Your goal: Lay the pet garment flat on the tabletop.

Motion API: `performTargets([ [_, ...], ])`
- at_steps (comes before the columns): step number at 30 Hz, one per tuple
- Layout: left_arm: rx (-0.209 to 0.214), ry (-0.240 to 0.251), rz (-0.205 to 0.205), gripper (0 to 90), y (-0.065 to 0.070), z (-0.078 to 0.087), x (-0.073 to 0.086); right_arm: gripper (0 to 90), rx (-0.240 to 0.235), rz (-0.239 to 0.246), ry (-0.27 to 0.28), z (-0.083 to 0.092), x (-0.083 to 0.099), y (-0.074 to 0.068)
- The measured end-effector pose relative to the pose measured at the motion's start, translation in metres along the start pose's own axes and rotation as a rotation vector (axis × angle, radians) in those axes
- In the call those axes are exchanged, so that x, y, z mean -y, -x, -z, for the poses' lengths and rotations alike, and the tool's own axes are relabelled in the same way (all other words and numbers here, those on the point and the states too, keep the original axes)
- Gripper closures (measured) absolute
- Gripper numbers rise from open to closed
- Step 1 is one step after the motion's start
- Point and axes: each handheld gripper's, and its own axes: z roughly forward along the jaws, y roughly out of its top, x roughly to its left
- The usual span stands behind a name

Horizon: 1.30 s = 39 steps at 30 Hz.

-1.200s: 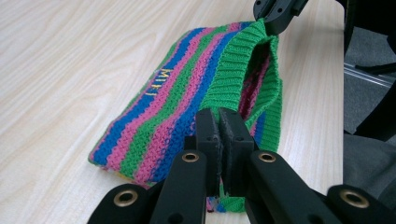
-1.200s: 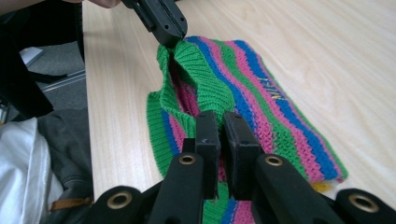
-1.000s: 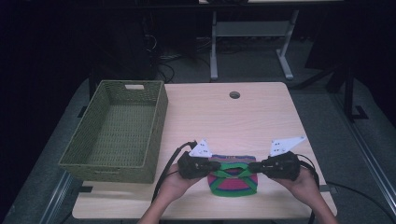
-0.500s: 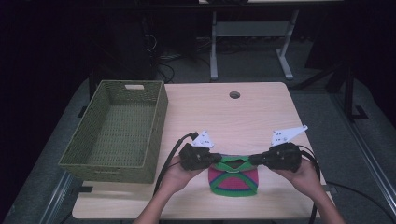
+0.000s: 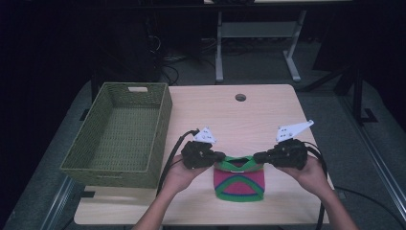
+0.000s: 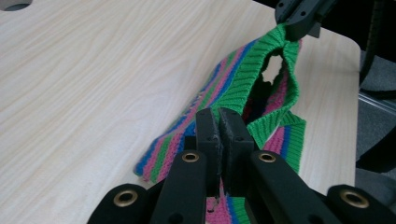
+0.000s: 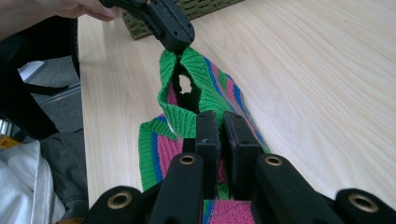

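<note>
Knitted cloth on table, right of basket, near front edge. Left gripper clenched on green hem; right gripper clenched on opposite side. Advice: lift evenly, keep hem taut, avoid dragging toward basket.

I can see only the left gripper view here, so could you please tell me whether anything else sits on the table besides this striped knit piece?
Observer: Yes, a green woven basket stands on the table to the left of the left tool, apart from the knit piece.
Operator: Thank you. Is the basket holding anything?
Observer: The high view shows nothing inside it.
Operator: And how is the right tool gripping on its side?
Observer: Its jaws are shut on the green ribbed edge of the knit piece, opposite yours, with the edge pulled up and the striped body hanging down to the table.
</note>
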Motion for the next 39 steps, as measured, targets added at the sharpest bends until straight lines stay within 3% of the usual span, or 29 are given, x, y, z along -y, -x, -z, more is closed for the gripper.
performTargets([
  [7, 0.006, 0.003, 0.044, 87.3, -0.012, -0.004, -0.009, 84.4, -0.007, -0.037, -0.005, 0.001, -0.009, 0.015],
  [22, -0.038, -0.002, 0.122, 87.1, -0.042, -0.019, -0.030, 84.3, -0.015, -0.111, -0.018, -0.001, -0.024, 0.050],
  [27, -0.091, 0.014, 0.161, 86.6, -0.058, -0.028, -0.039, 84.3, 0.002, -0.138, -0.011, -0.006, -0.031, 0.069],
  [29, -0.151, 0.026, 0.171, 84.1, -0.065, -0.032, -0.042, 81.6, 0.032, -0.153, 0.001, -0.009, -0.034, 0.078],
  [31, -0.217, 0.058, 0.206, 74.8, -0.074, -0.035, -0.044, 74.4, 0.085, -0.191, 0.027, -0.010, -0.037, 0.090],
  [34, -0.240, 0.054, 0.252, 71.2, -0.087, -0.041, -0.047, 72.9, 0.116, -0.237, 0.075, -0.010, -0.041, 0.107],
  [39, -0.227, 0.044, 0.268, 69.9, -0.092, -0.043, -0.043, 73.0, 0.128, -0.253, 0.052, -0.011, -0.039, 0.118],
])
